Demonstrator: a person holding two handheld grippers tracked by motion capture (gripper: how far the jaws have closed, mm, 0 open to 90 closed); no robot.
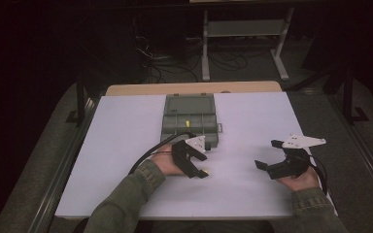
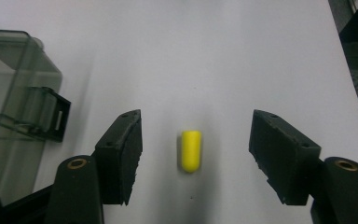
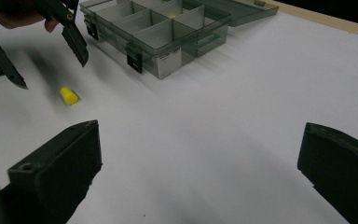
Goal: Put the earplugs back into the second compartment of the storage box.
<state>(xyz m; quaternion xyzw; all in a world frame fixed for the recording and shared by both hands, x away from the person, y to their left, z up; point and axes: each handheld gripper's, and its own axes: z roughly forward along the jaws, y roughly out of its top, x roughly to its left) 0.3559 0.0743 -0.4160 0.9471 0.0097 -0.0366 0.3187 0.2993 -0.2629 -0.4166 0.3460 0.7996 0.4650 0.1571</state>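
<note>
I count one yellow capsule (image 2: 191, 150) loose on desk (image 1: 126, 145), one compartment box (image 1: 190, 121); no readable labels. Left tool (image 2: 196, 154) wide around capsule, right tool (image 3: 200, 172) wide, empty.

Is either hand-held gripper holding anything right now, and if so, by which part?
Nothing is held. The left hand-held gripper is open, jaws on either side of the yellow capsule-shaped piece lying on the table, not touching it. The right hand-held gripper is open and empty.

I see a small yellow cylinder (image 2: 191, 150) with one rounded end lying on its side on the white tabletop (image 1: 126, 145), just in front of the grey compartment box (image 1: 190, 119). That box sits open, lid folded flat behind it, with another small yellow piece (image 1: 186, 123) in one of its middle compartments. The cylinder lies apart from the box, near its front right corner.
</note>
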